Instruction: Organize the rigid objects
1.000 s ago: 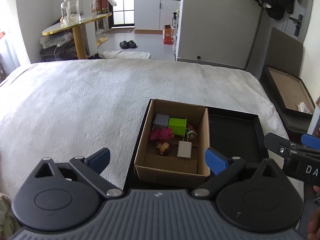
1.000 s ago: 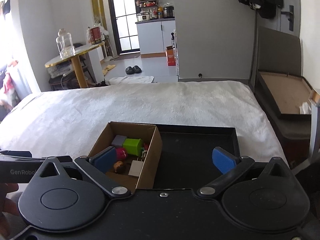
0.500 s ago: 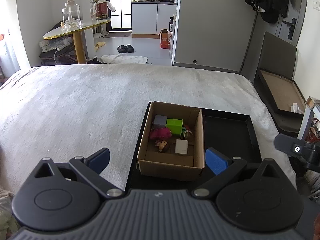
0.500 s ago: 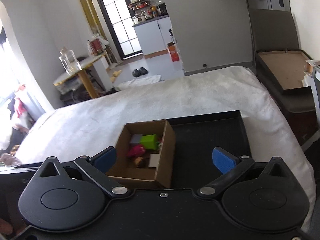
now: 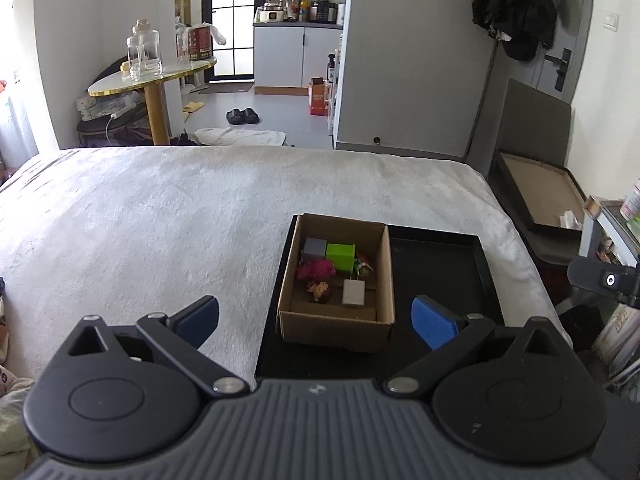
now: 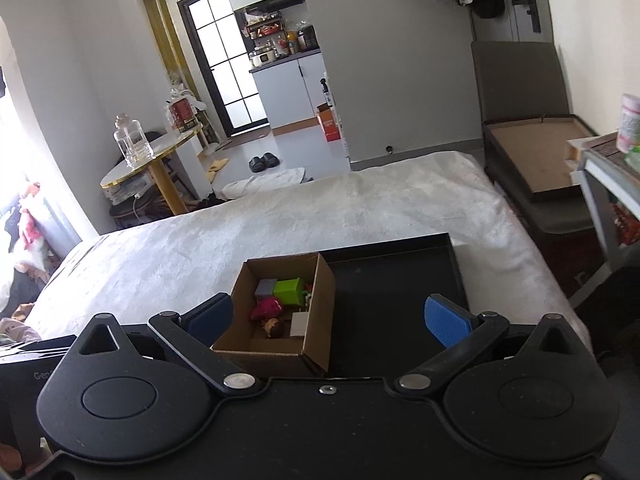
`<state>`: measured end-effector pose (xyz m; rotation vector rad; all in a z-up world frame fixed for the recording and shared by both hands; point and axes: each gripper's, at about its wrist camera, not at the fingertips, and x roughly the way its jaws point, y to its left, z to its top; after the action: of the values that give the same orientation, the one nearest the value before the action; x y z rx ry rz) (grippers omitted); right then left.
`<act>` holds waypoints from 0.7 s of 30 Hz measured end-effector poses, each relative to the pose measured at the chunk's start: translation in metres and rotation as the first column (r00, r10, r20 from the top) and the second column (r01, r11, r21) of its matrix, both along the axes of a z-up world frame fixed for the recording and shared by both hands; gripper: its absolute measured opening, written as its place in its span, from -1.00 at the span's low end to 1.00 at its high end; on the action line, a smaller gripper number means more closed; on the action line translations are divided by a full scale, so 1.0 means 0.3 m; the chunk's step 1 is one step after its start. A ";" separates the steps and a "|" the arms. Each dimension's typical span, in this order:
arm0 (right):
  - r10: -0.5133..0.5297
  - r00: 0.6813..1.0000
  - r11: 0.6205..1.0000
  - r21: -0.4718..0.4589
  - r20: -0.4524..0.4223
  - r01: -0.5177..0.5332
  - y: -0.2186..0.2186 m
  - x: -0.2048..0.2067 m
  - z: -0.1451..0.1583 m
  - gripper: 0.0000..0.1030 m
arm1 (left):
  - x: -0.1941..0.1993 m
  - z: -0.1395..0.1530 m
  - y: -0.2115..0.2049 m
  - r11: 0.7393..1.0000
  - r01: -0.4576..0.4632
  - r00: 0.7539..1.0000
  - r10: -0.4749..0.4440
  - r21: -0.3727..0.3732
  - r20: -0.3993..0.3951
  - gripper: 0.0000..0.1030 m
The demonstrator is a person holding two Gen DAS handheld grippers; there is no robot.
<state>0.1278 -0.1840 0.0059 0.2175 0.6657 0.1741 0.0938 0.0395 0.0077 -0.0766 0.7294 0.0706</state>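
light: bright daylight from the glazed door [image 6: 224, 64] far ahead and a blown-out window at far left
shadows: soft
focus: sharp throughout
distortion: strong fisheye bending at edges, dark corners

A small lived-in flat: a wide bed under a white fleecy blanket [image 5: 200, 216], a round gold-edged side table [image 5: 152, 80], black slippers [image 5: 242, 116] (kicked off) before white kitchen cabinets [image 5: 296, 56].
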 end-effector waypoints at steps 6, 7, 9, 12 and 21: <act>-0.018 1.000 0.999 0.041 0.008 0.018 -0.031 -0.068 0.030 1.00 | -0.058 0.025 -0.019 0.999 0.033 0.999 -0.033 0.023 0.012 0.98; -0.021 1.000 0.999 0.033 0.006 0.021 -0.034 -0.077 0.034 1.00 | -0.065 0.029 -0.020 0.999 0.036 0.999 -0.037 0.025 0.012 0.98; -0.031 1.000 0.999 0.038 -0.002 0.031 -0.045 -0.096 0.035 1.00 | -0.080 0.039 -0.021 0.998 0.050 0.999 -0.050 0.027 0.016 0.98; -0.045 0.999 0.997 0.055 -0.026 0.047 -0.066 -0.122 0.027 1.00 | -0.107 0.048 -0.022 0.998 0.059 0.998 -0.059 0.033 0.024 0.98; -0.098 0.995 0.995 0.022 -0.036 0.098 -0.084 -0.182 0.033 1.00 | -0.187 0.039 -0.011 0.997 0.050 0.999 -0.051 0.056 0.012 0.98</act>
<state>0.0730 -0.2090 0.0157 0.2762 0.6861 0.0842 0.0376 0.0363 0.0194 -0.0052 0.7148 0.0419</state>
